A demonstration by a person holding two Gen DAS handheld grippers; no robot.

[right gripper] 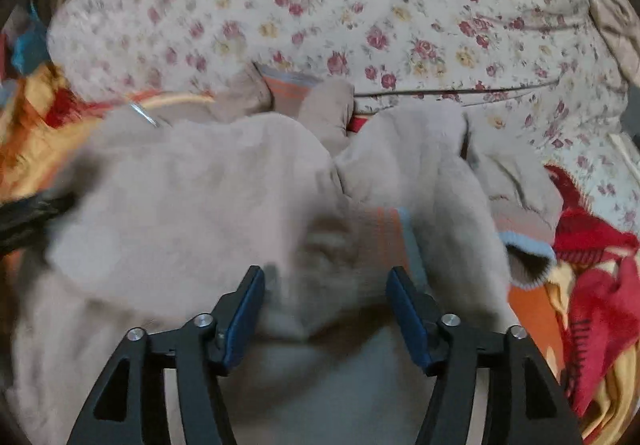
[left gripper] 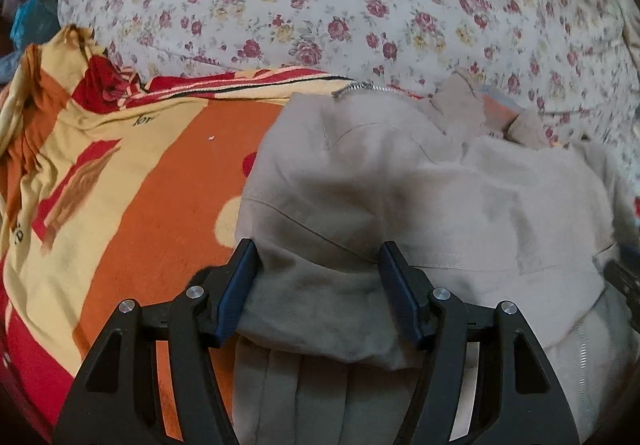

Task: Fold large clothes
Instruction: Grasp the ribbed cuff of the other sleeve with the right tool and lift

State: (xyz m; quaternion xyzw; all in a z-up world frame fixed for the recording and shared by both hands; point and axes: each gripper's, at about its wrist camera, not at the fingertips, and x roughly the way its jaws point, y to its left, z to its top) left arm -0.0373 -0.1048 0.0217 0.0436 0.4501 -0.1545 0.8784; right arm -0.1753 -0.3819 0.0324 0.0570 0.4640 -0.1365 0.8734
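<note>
A beige zip-up jacket (left gripper: 420, 189) lies bunched on an orange, yellow and red blanket (left gripper: 132, 181); it also fills the right wrist view (right gripper: 208, 189). Its metal zipper (left gripper: 372, 87) shows at the far edge, and a ribbed cuff with orange and blue stripes (right gripper: 390, 233) lies on top. My left gripper (left gripper: 318, 257) is open, its jaws wide, with a fold of the jacket's hem between them. My right gripper (right gripper: 326, 281) is open over the jacket near the striped cuff. The right wrist view is blurred.
A floral quilt (left gripper: 360, 5) is heaped behind the jacket; it also shows in the right wrist view (right gripper: 360, 13). The blanket bunches up red at the right (right gripper: 592, 269). The tip of the other gripper (right gripper: 28, 213) shows at the left edge.
</note>
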